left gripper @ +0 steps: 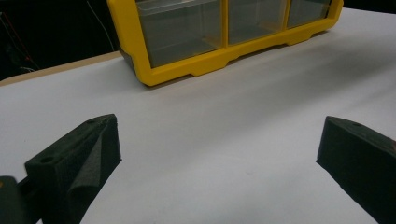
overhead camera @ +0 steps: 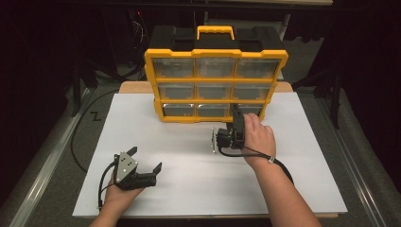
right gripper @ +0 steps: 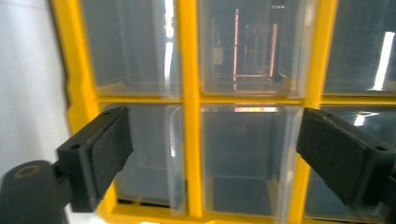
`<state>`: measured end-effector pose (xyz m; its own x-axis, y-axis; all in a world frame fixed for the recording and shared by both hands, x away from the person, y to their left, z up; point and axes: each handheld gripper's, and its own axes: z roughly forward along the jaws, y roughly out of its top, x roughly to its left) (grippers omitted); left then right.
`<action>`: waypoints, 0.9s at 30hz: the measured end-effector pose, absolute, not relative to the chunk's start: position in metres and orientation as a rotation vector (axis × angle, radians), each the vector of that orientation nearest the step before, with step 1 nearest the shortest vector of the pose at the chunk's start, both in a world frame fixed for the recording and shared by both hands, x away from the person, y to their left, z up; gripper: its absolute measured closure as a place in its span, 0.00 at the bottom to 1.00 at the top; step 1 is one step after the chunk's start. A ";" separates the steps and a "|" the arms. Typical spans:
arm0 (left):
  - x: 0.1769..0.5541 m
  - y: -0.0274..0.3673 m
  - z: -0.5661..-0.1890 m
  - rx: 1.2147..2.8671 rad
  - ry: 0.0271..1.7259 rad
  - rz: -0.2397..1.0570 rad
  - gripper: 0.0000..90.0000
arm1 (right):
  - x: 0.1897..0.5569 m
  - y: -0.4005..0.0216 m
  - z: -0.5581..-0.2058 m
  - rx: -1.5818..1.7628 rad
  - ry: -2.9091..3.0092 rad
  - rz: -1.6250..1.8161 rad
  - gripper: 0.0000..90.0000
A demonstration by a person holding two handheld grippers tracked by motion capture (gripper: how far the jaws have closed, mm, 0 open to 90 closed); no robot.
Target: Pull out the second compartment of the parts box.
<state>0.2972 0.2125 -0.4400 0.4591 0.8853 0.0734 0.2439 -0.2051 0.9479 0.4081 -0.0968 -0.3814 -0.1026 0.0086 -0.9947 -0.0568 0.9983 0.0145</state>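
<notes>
A big yellow box of drawers (overhead camera: 215,85) stands up on the white table (overhead camera: 189,165), at about 12 o'clock from the middle of the table. It has a black back and a yellow handle (overhead camera: 215,32) on top. Its front has nine see-through drawers, three in each row. The right gripper (overhead camera: 235,119) is held by the person's right hand (overhead camera: 257,137) and is right up at the bottom row of the box, near the drawer at the 5 o'clock corner of the front. In the right gripper view the right gripper (right gripper: 210,154) has its two black jaws wide apart, with a yellow bar and clear drawers showing between them. The jaws hold nothing. The left gripper (overhead camera: 144,160) is down at about 7 o'clock on the table, well apart from the box, and the left hand (overhead camera: 120,194) holds it from below. In the left gripper view the left gripper (left gripper: 217,154) is wide too, with only bare white table between its jaws, and the yellow box sits up at about 12 o'clock.
</notes>
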 end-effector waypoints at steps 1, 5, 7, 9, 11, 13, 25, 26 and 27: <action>0.297 0.212 -0.440 1.712 0.979 0.803 0.00 | 0.409 -0.096 -0.379 -0.029 1.669 0.051 0.16; 0.297 0.212 -0.439 1.694 0.976 0.801 0.00 | 0.413 -0.093 -0.369 -0.016 1.645 0.073 0.19; 0.297 0.213 -0.439 1.689 0.980 0.795 0.00 | 0.414 -0.090 -0.364 -0.004 1.635 0.080 0.22; 0.296 0.213 -0.439 1.687 0.984 0.793 0.00 | 0.416 -0.088 -0.356 -0.012 1.618 0.079 0.26; 0.296 0.214 -0.438 1.682 0.977 0.793 0.00 | 0.419 -0.087 -0.350 -0.013 1.604 0.084 0.29; 0.296 0.214 -0.437 1.682 0.974 0.795 0.00 | 0.422 -0.085 -0.344 -0.026 1.592 0.074 0.31; 0.296 0.214 -0.438 1.682 0.968 0.781 0.00 | 0.435 -0.067 -0.312 -0.013 1.525 0.113 0.51; 0.296 0.214 -0.438 1.685 0.968 0.781 0.00 | 0.436 -0.067 -0.309 0.000 1.522 0.124 0.53; 0.296 0.214 -0.438 1.689 0.966 0.783 0.00 | 0.438 -0.066 -0.304 -0.008 1.511 0.125 0.54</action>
